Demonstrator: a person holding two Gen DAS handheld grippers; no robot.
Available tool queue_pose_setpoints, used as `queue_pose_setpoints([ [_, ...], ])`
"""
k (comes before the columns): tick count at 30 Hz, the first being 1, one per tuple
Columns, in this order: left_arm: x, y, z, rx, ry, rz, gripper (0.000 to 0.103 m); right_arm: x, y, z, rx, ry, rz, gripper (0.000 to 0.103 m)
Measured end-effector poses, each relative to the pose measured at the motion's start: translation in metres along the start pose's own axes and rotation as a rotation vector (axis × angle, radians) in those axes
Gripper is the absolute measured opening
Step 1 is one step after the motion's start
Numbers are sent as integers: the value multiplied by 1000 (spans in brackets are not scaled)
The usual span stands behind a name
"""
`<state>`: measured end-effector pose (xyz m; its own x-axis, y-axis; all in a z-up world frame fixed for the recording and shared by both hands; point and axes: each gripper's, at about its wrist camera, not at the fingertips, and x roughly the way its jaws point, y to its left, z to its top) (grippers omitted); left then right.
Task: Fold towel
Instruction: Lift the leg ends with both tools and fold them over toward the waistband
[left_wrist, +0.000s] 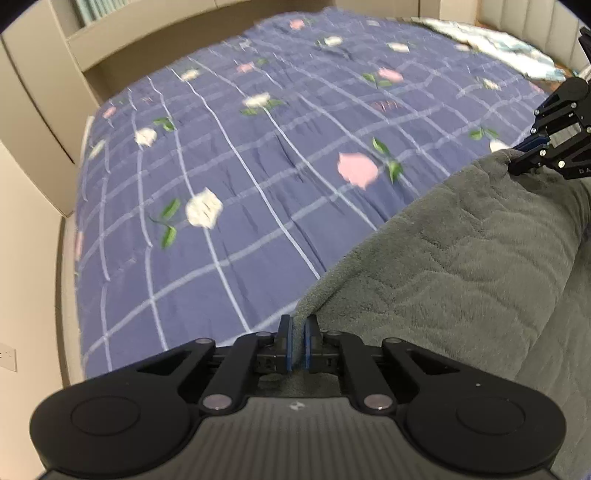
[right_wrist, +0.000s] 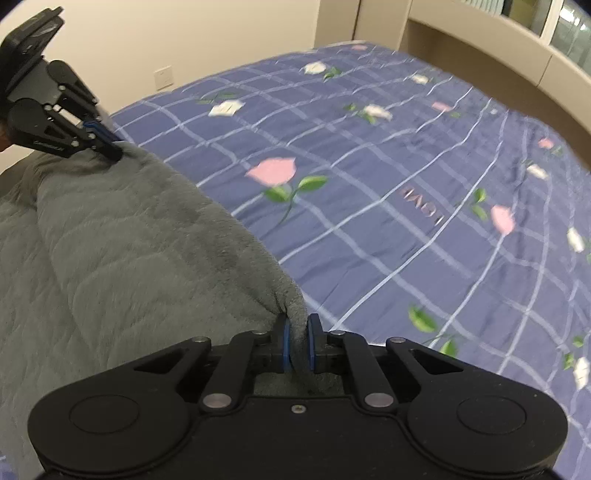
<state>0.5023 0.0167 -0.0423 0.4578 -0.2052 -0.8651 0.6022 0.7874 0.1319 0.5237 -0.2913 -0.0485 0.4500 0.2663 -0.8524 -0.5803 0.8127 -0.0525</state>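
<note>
between the pressed-together blue pads of the left gripper (left_wrist: 296, 341), pinching a corner of the grey towel (left_wrist: 461, 266), with only a thin strip of fabric showing in the narrow gap. running away from those jaws up and to the right as a taut top edge, ending at the right gripper (left_wrist: 526, 157), itself biting down on the far corner. hanging below that edge in soft wrinkled folds, filling the space to the right of the left jaws.

between the blue pads of the right gripper (right_wrist: 298, 341), clamping a thicker bunch of the towel (right_wrist: 122, 251), the cloth puckering into a small gather just ahead of the jaws. stretching from there up and to the left toward the left gripper (right_wrist: 107, 146), seen closed on the opposite corner. draping down to the left of the right jaws in a broad sheet, quilted-looking in texture.

beyond both pairs of jaws, lying flat: a bed cover (left_wrist: 229, 155) in blue with pale check lines and pink and white flowers, slightly blurred. past the cover's far edge, ahead of the left jaws, showing a beige bed frame (left_wrist: 110, 48); ahead and left of the right jaws, a wall socket (right_wrist: 163, 77) on a cream wall. far ahead and right of the left jaws, resting crumpled on the cover, a pale patterned cloth (left_wrist: 495, 44).
</note>
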Motion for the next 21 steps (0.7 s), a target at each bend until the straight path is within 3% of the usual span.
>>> queue_pose_setpoints([
  [6,-21,16,19,-69,-102,75,5,-9,1,24,-40,-58,-136,9],
  [11,-4,23,24,-170,-105,102,5,9,5,34,-47,-86,-231,9],
  [15,-2,18,20,-176,-115,138,5,16,10,32,-49,-94,-263,9],
  [21,-45,7,6,-182,-203,131,5,-26,21,21,-31,-176,-278,9],
])
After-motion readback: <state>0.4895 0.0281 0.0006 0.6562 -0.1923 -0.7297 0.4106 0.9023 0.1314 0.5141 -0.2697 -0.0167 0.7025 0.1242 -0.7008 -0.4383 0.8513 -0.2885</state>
